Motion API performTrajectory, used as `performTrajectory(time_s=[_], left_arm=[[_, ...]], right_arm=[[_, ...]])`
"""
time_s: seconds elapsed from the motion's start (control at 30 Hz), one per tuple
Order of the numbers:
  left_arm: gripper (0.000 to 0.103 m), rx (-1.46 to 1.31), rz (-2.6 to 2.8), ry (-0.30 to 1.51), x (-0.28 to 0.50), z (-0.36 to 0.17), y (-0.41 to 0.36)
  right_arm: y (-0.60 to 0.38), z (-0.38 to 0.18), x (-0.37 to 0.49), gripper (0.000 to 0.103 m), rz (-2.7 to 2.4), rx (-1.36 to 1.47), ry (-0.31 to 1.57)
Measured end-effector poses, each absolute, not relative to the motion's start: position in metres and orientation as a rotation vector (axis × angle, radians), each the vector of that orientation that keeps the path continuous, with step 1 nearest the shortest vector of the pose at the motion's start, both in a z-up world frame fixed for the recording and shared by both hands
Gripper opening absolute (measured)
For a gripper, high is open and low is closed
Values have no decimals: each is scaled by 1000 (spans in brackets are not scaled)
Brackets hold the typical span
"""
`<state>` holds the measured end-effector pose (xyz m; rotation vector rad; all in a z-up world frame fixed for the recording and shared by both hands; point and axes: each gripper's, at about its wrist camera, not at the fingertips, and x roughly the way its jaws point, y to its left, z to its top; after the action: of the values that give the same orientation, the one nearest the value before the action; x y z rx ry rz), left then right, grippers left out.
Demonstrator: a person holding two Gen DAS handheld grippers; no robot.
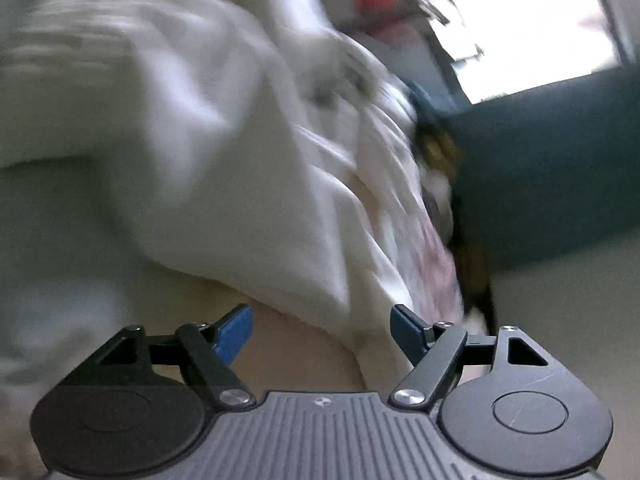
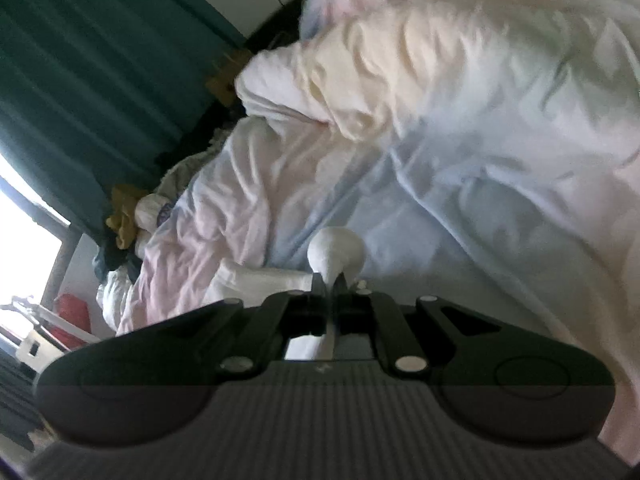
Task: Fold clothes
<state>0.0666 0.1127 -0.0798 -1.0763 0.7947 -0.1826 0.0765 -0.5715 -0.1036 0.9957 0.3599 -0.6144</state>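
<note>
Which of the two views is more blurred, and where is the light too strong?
Left wrist view: strong motion blur smears the white cloth; the window is blown out. Right wrist view: sharper, though the bedding is soft; the window glares.

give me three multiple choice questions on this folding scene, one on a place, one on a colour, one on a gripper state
1. Where does the yellow cloth lie in the right wrist view?
A. at the left edge of the pile of clothes, by the curtain
B. between the right gripper's fingers
C. on the red thing

2. What colour is the curtain?
A. red
B. dark teal
C. yellow

3. How does the right gripper stand?
A. wide open and empty
B. out of view
C. shut on white cloth

Answers:
1 A, the yellow bundle sits where the pale heap meets the curtain.
2 B, its folds show dark teal beside the bright window.
3 C, its fingers pinch a bunched white fold; only the left gripper stands open.
</note>
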Motion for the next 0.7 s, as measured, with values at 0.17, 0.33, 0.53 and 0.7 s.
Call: performTrajectory(time_s=[0.17,0.33,0.53,0.7], left_arm=[[82,-1383,-17,749,65,-107,173],[75,-1480,51,726,85,-126,185],[15,-1497,158,728,100,-129,210],[6,-1309,143,709,97,-81,229]], right_arm=[[-571,-105,71,6,-589,1019,347],[-572,-104,74,6,-573,1018,344],[-572,-106,78,6,-567,1001,333],[-574,-107,77,6,-585,1015,317]])
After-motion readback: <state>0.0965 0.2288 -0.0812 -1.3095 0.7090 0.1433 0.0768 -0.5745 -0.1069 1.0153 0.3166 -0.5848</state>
